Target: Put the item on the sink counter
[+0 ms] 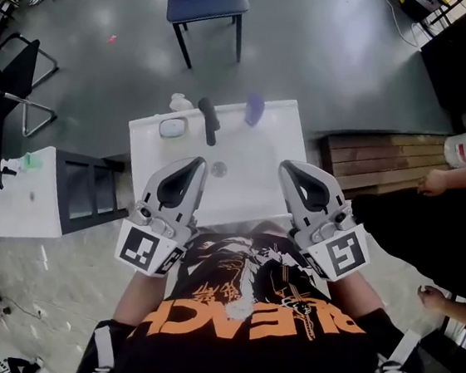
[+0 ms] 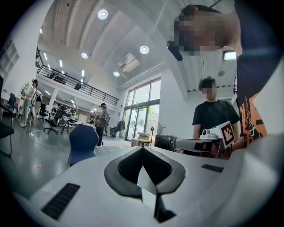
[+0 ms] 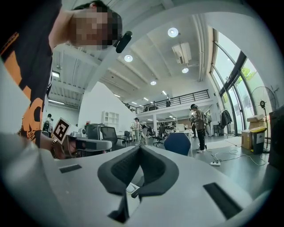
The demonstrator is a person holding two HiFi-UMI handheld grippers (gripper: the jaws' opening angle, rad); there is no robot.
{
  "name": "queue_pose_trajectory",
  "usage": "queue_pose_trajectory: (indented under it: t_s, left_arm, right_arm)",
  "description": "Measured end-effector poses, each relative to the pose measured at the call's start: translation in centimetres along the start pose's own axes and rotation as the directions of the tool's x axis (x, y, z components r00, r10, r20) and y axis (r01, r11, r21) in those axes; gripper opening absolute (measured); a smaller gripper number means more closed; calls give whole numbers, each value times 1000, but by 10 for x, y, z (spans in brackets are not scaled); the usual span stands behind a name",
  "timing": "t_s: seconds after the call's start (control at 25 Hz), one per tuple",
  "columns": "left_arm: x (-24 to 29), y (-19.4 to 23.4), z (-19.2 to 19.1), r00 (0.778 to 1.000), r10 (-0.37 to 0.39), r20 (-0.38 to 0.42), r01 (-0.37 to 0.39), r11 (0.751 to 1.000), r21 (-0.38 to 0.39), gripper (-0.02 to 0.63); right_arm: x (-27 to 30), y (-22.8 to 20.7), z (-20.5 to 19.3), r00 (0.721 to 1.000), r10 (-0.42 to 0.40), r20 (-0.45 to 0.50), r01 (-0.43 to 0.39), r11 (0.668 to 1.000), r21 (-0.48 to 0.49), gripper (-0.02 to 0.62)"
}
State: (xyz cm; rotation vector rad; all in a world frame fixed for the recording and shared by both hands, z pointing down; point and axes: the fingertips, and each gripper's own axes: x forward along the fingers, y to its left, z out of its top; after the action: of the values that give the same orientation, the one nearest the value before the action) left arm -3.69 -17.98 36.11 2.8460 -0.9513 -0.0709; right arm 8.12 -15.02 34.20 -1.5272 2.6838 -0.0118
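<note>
Jaws stood together and empty on our left gripper [image 1: 198, 163] and right gripper [image 1: 290, 168], and we judged the purple item [image 1: 254, 109] already on the counter [image 1: 282, 133].

A white table [image 1: 282, 137] with a basin sunk into its middle is standing on a grey floor [image 1: 332, 51]. A round drain [image 1: 219, 169] is showing in the bottom of the basin. A black tap [image 1: 208, 120] is rising from the back rim and reaching over the basin. Left of it an oval dish [image 1: 173, 127] is lying on the rim, with a small white bottle [image 1: 180, 101] standing just behind it. A purple thing [image 1: 254, 109], too blurred to identify, is sitting at the back edge, right of the tap.
</note>
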Motion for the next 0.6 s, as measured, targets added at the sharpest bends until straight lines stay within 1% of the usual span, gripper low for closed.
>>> queue_pose_trajectory:
  t_s: [0.12,0.28,0.6]
  left_arm:
    - [-1,3,-1,1000,7,-2,-7,1000,-3,16]
    - [-2,1,1,1000,8,-3,-8,1000,0,15]
    - [3,-5,-3,1000,-2,-13,2,1000,-5,16]
  right_arm:
    - [1,1,-4,1000,4,-21,-4,1000,-17,14]
    - [6,1,5,1000,-1,0,1,1000,-12,14]
    - [8,3,6,1000,11,1,-11,1000,-19,14]
